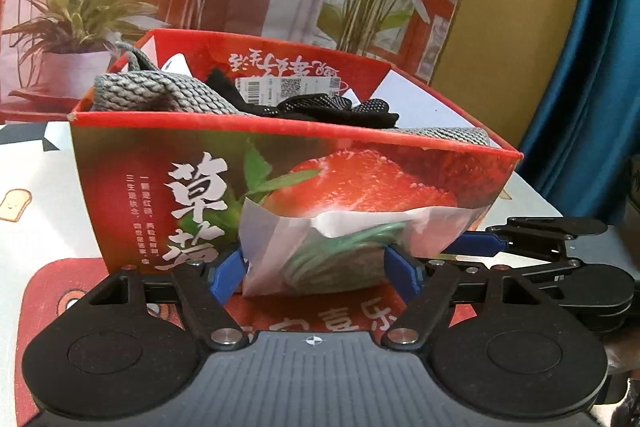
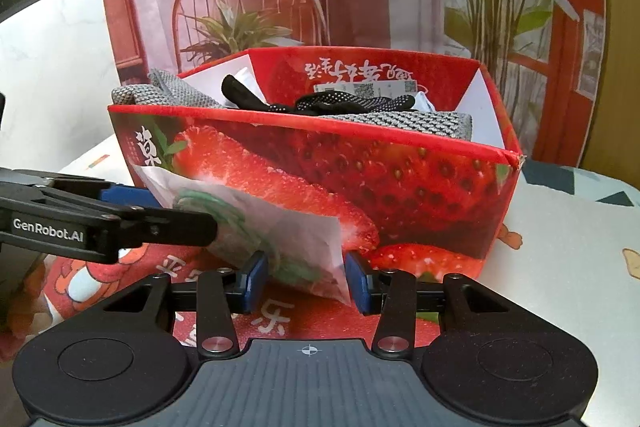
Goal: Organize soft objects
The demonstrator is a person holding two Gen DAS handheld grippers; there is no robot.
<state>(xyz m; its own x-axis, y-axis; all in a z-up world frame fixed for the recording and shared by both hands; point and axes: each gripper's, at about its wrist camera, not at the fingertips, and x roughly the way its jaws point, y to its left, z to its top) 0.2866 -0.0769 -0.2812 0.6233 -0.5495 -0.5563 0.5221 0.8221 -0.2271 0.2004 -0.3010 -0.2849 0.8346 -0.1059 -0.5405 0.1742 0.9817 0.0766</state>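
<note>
Fingers of both grippers (image 1: 316,269) (image 2: 306,281) pinch one translucent bag (image 1: 340,247) beside "草莓" strawberry box (image 1: 200,187).

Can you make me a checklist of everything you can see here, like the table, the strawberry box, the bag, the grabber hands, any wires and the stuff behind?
Surface: table with a toast-print cloth and a red mat under the grippers.
Job's things: strawberry box holds grey knitted fabric and a black dotted item; a translucent bag with something green inside sits in front of the box.
Clutter: barcode tag inside the box.
Grippers: left gripper and right gripper both have fingers on either side of the bag; whether either grips it is unclear.
Cables: nothing seen.
Surroundings: printed backdrop of chair and plants; blue curtain.
</note>
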